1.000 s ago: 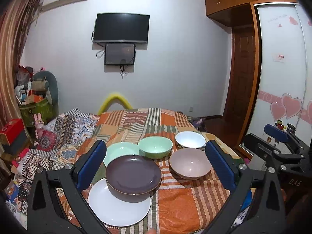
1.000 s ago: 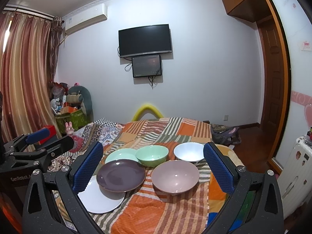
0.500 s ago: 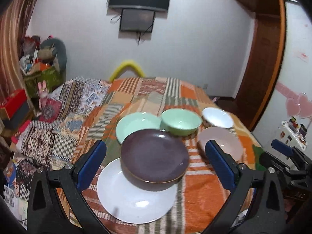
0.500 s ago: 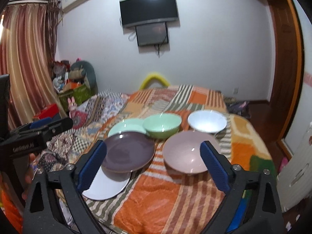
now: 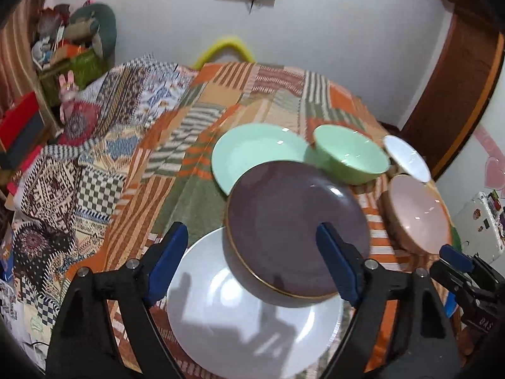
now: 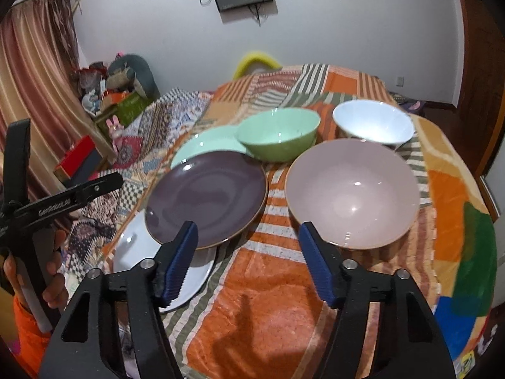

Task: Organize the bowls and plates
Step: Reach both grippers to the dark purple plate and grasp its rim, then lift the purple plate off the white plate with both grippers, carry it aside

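Plates and bowls on the patchwork cloth (image 6: 284, 300): approach step, nothing gripped.
We find 3 plates overlapping, purple plate (image 5: 296, 230) uppermost, beside 3 bowls including the pink bowl (image 6: 352, 192). Left gripper (image 5: 252, 259) and right gripper (image 6: 249, 259) are both closing on air; we judge each next needs a rim between its pads.

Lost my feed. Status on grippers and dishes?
Left gripper and right gripper both closing, nothing between fingers. Purple plate overlaps white plate and green plate. Pink bowl clear ahead of right.
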